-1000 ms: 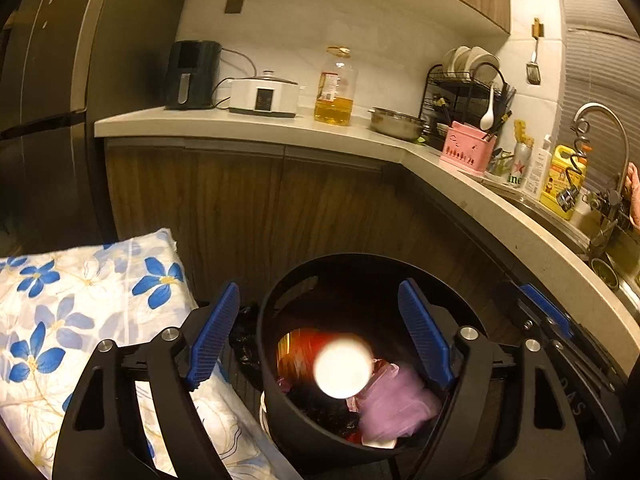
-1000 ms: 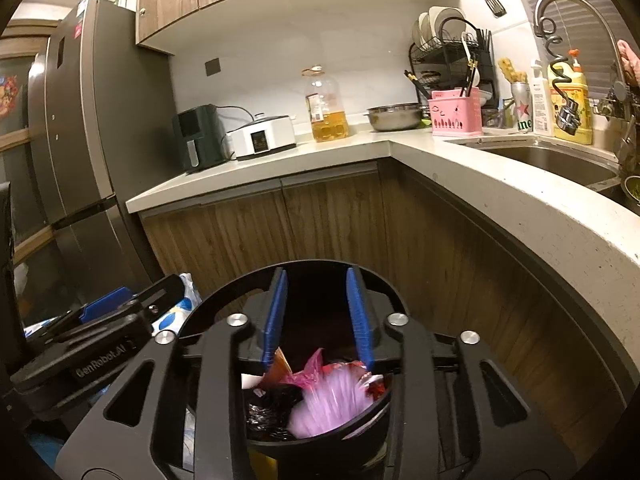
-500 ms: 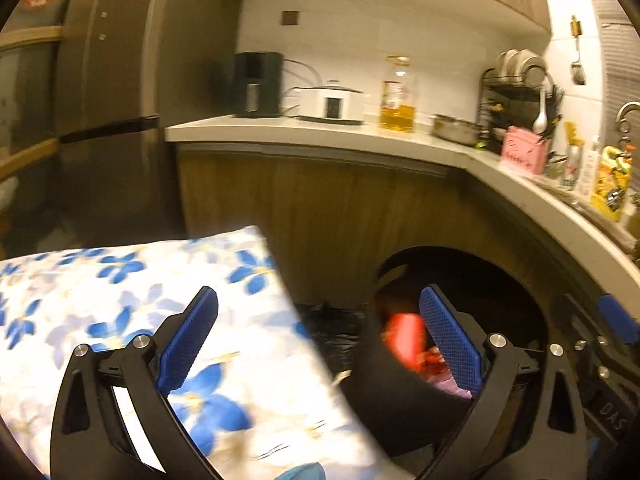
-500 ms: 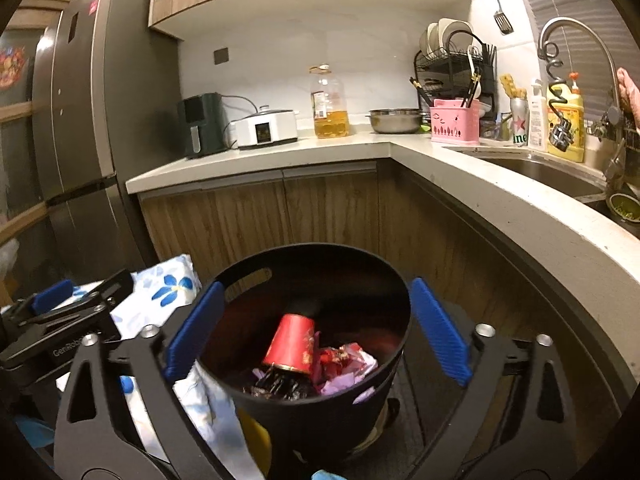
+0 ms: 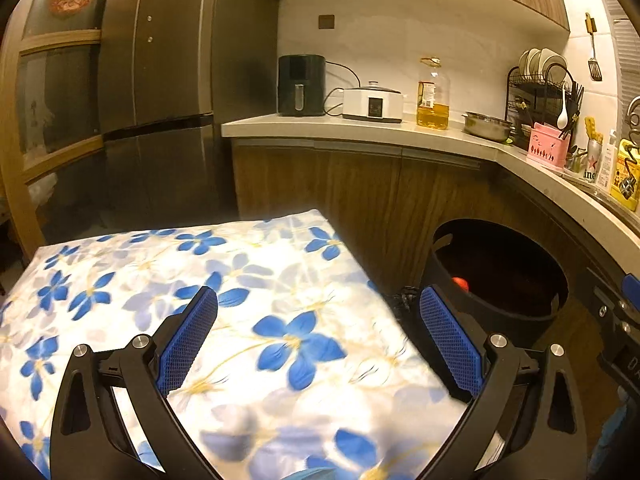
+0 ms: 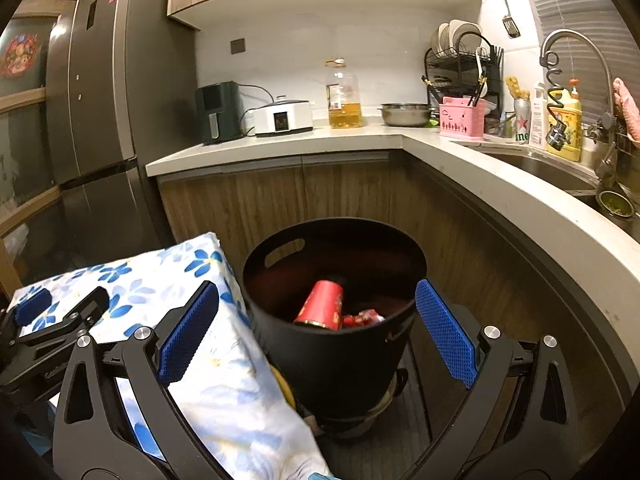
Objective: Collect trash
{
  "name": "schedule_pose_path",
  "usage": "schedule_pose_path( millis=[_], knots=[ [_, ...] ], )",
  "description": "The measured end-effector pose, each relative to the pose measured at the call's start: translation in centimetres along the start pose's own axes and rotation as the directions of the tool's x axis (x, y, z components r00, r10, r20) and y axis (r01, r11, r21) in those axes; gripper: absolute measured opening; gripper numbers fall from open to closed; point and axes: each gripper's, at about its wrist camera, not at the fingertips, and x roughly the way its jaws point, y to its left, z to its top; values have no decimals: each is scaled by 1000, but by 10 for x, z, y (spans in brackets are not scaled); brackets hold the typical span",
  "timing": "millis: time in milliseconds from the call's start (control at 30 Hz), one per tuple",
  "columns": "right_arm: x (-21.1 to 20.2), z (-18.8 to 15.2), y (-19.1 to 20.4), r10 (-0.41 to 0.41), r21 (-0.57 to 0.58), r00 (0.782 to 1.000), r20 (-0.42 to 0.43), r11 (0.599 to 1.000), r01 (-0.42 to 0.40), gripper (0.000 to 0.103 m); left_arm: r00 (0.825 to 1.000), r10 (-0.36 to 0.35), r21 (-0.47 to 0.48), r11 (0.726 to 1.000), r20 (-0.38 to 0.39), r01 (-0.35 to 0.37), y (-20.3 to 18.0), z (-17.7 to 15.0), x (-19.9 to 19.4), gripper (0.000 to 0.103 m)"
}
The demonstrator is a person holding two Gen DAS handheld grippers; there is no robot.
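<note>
Looking along the left gripper (image 5: 318,338): jaws spread wide, nothing between the blue pads (image 5: 188,342), held level and low over the floral tablecloth (image 5: 248,304), aimed toward the far right corner of the cloth. No trash visible on the cloth from here. Black trash bin (image 5: 516,300) on the floor just off the cloth's right edge, against the wooden cabinet front (image 5: 360,192), with only a speck of red showing inside. Part of the right gripper (image 5: 624,320) peeking in at the frame's right edge. Likely risks: snagging the loose cloth with a lowered finger and dragging it off its edge; clipping the bin's rim when swinging back to the right.

Looking along the right gripper (image 6: 318,334): jaws equally wide and empty, straddling the view of the black trash bin (image 6: 340,360) from above and nearer the viewer, not touching it as far as can be told. Collected trash inside: a red paper cup (image 6: 322,306) lying tilted, and a crumpled red wrapper (image 6: 364,317) beside it. Floral tablecloth (image 6: 224,380) hanging close against the bin's left side; left gripper (image 6: 52,320) low over the cloth at the left edge of the frame. Countertop (image 6: 500,188) curving overhead on the right, well clear. Likely risks: knocking the light bin over with the right-hand finger; catching the hanging cloth edge with the left-hand finger on any descent. Whether more trash remains cannot be told.
</note>
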Motion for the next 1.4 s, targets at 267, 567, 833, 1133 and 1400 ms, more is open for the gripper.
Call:
schedule_pose_path(
  millis=[267,567,833,1133,1400],
  knots=[
    [-47,-14,29,10,-25,1000,10,1000,-10,97,999,33,-2,999,8,-33,31,-18,-42,97],
    [-92,-36,70,59,-95,998,6,994,-58,98,997,78,-31,997,24,-77,68,-39,-87,97],
    [-120,-50,90,65,-117,998,14,991,-63,98,995,89,-62,994,43,-86,93,-53,-115,97],
    [-138,-53,101,68,-123,997,31,990,-64,98,995,82,-68,995,55,-78,104,-60,-130,97],
    [-144,-52,102,67,-121,997,44,991,-62,98,995,77,-77,994,67,-71,105,-60,-136,97]
  ],
)
